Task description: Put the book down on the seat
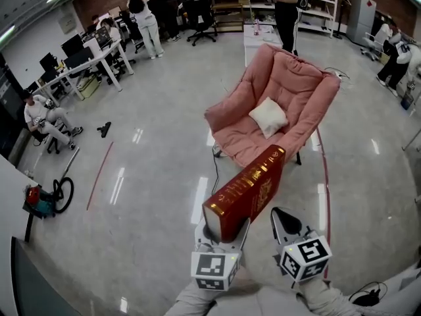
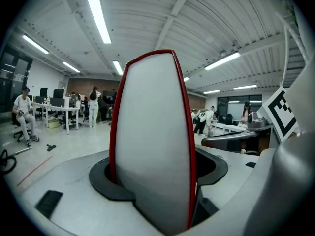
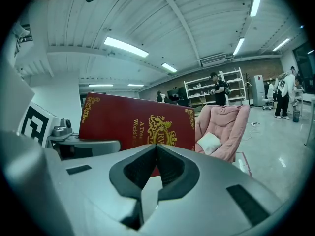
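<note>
One red book stands on edge, pinched in the left gripper, just left of the right gripper, whose jaws are pressed together. Ahead of both, well apart, is one pink armchair with one white cushion on it. Floor and one black cable lie between.

One red book; two grippers, near: the left gripper and the right gripper; one pink chair, carrying one white cushion; one vacuum cleaner, near left; one shelf unit, far; at least four persons, spread from left to far right.
</note>
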Action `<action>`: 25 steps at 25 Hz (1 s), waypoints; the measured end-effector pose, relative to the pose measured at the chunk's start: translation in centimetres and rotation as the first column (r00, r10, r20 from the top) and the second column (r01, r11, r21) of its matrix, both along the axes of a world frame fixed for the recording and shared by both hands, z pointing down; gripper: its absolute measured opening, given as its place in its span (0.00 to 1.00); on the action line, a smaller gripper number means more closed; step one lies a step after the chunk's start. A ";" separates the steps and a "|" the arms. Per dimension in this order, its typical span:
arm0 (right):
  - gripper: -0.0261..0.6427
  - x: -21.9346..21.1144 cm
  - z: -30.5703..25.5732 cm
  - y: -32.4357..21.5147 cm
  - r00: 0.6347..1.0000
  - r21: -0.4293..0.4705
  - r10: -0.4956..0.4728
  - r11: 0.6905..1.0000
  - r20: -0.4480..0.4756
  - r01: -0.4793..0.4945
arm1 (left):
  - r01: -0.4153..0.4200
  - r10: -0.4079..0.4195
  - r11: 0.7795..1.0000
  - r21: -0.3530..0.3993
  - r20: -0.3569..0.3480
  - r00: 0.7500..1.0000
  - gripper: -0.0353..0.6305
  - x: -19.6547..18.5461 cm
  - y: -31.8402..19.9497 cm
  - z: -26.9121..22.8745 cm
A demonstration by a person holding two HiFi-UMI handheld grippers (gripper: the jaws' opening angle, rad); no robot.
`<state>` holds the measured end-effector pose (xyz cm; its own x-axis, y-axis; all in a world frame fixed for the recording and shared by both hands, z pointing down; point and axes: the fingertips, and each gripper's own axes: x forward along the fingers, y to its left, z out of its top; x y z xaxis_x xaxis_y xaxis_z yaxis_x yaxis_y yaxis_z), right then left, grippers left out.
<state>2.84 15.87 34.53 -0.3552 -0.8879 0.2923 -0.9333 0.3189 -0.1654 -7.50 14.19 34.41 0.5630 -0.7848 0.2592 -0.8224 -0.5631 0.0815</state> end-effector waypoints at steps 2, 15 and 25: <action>0.05 -0.3 0.0 -2.0 1.000 0.000 0.007 1.000 -0.006 -0.007 | -0.003 0.002 1.000 -0.009 -0.013 1.000 0.56 -0.5 -2.2 0.0; 0.05 -2.0 0.0 -15.1 0.999 0.011 0.037 0.999 -0.027 -0.037 | -0.050 0.050 0.999 -0.009 0.009 0.999 0.56 -2.2 -15.3 0.8; 0.05 -2.0 1.8 -19.9 0.996 -0.049 0.074 0.996 -0.042 -0.076 | -0.057 0.057 0.997 -0.060 -0.003 0.998 0.56 -2.9 -22.0 2.4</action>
